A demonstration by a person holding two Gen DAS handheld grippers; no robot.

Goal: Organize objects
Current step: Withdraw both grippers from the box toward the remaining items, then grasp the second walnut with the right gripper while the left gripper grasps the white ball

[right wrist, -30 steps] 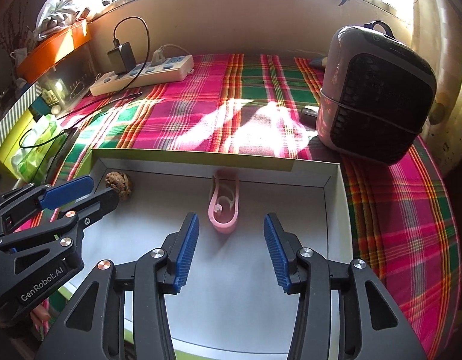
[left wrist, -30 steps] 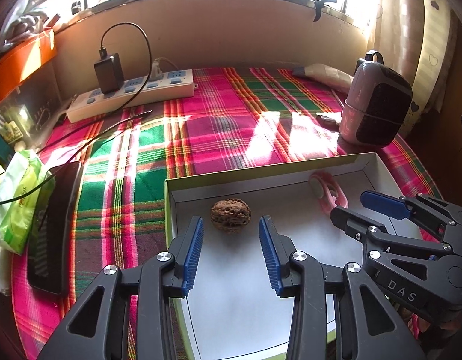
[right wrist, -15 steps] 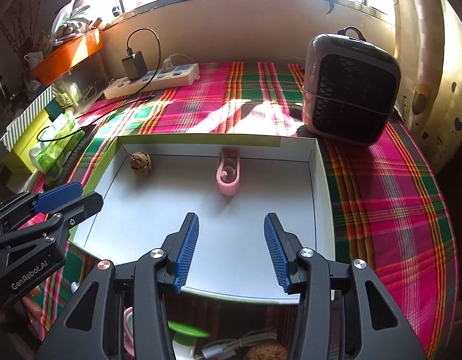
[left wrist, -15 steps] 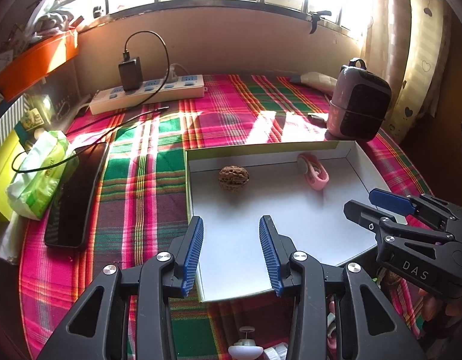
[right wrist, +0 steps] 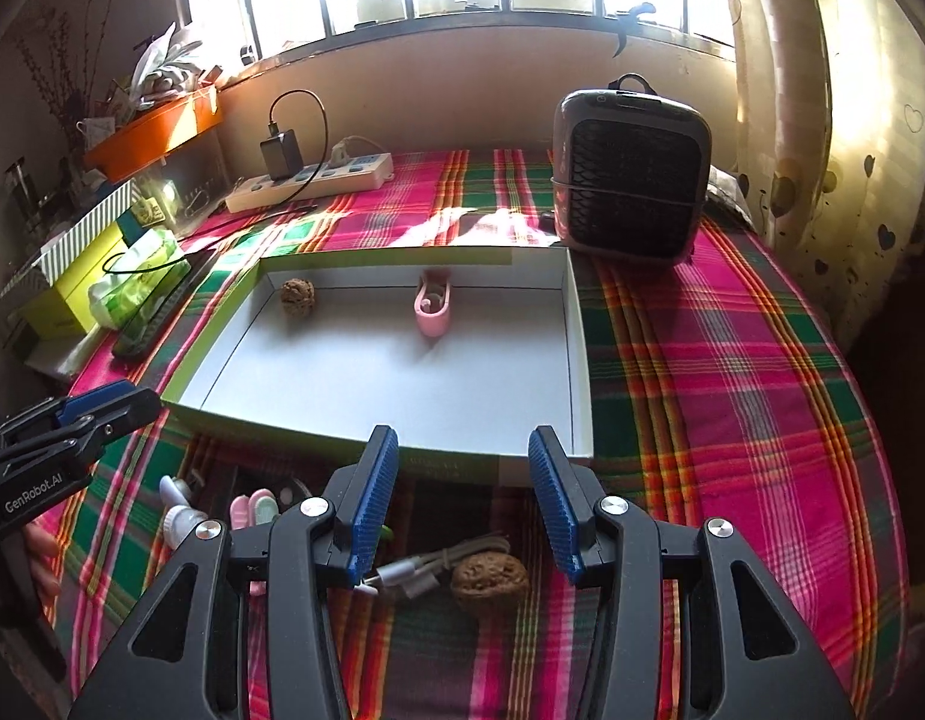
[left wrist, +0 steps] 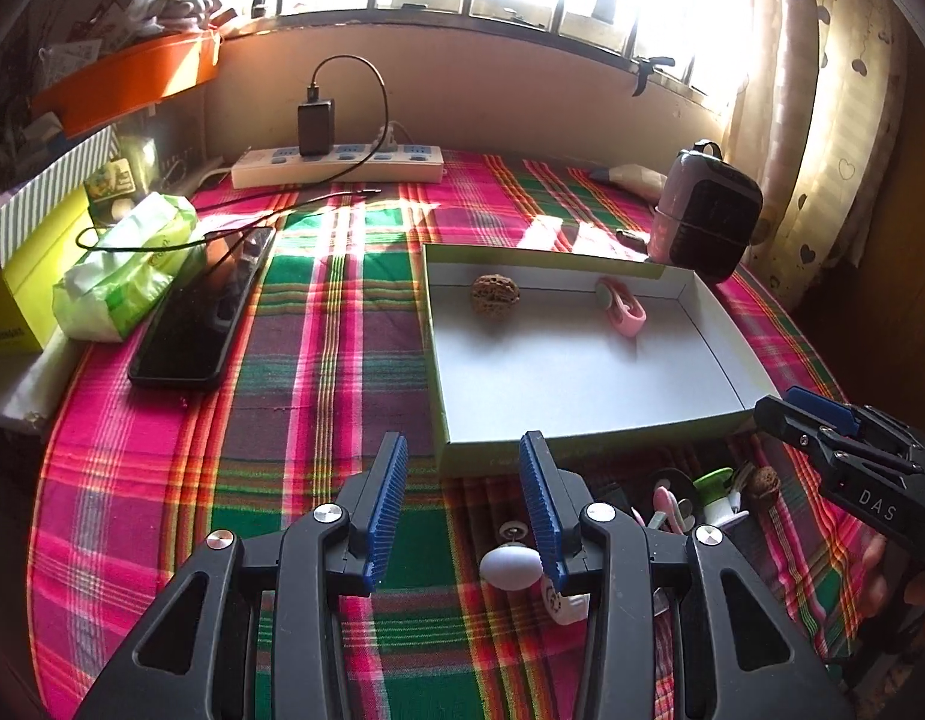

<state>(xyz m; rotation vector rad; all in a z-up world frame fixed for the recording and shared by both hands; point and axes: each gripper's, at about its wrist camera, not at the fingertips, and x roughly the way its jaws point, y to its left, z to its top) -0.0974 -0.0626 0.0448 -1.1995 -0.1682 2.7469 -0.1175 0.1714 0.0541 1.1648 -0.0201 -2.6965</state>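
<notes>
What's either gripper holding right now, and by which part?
Nothing. Left gripper and right gripper both have open jaws with only cloth and loose items showing between them. The walnut and pink clip lie in the box.

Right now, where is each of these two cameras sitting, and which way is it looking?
Left wrist: rides the left gripper, looking forward and down over the plaid tablecloth at the white tray; the right gripper shows at right.
Right wrist: rides the right gripper, facing the same tray; the left gripper shows at left.
Shared: the tray with walnut and pink clip, power strip, heater.
</notes>
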